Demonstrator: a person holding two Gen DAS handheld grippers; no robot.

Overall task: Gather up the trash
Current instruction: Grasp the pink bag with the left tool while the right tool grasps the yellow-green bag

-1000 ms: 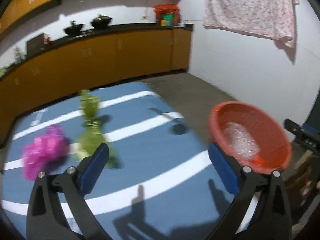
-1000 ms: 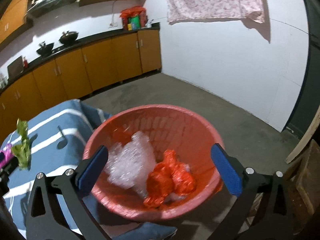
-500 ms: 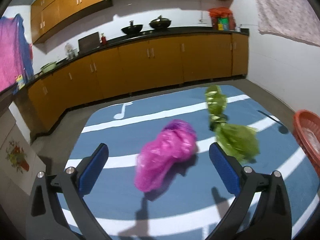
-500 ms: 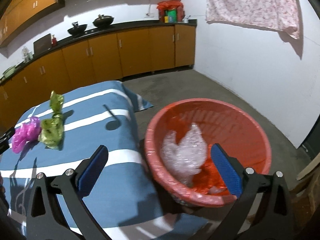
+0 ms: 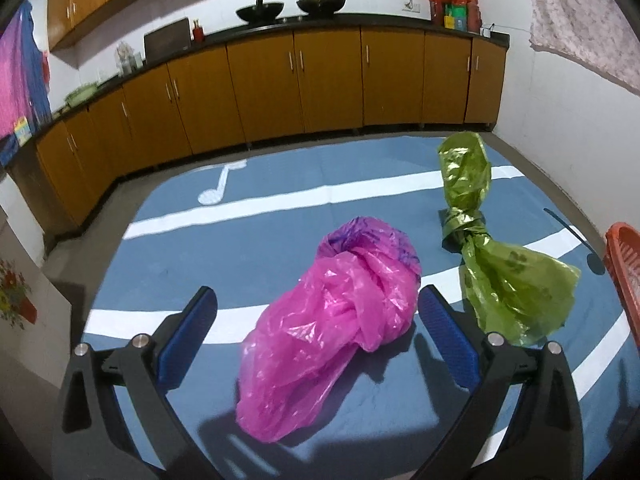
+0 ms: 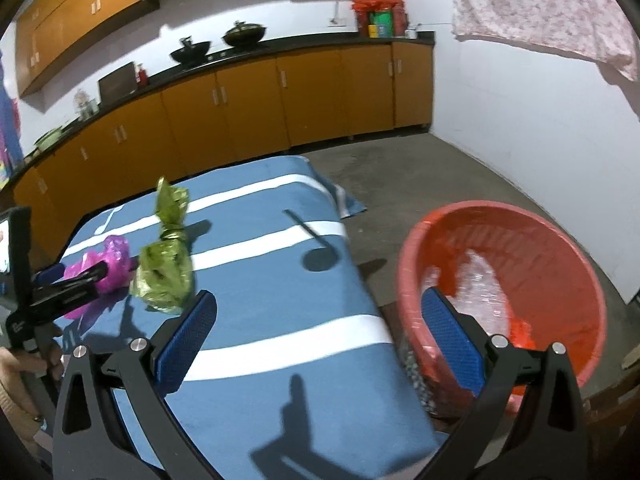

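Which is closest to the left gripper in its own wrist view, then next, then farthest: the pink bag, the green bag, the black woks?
1. pink bag, between the open fingers of the left gripper.
2. green bag, right of it.
3. black woks, on the far counter.

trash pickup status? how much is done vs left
Done: clear crumpled plastic and orange scrap lie in the red basin. In hand: nothing; open left gripper brackets the pink bag. Left: pink bag and green bag on the blue cloth.
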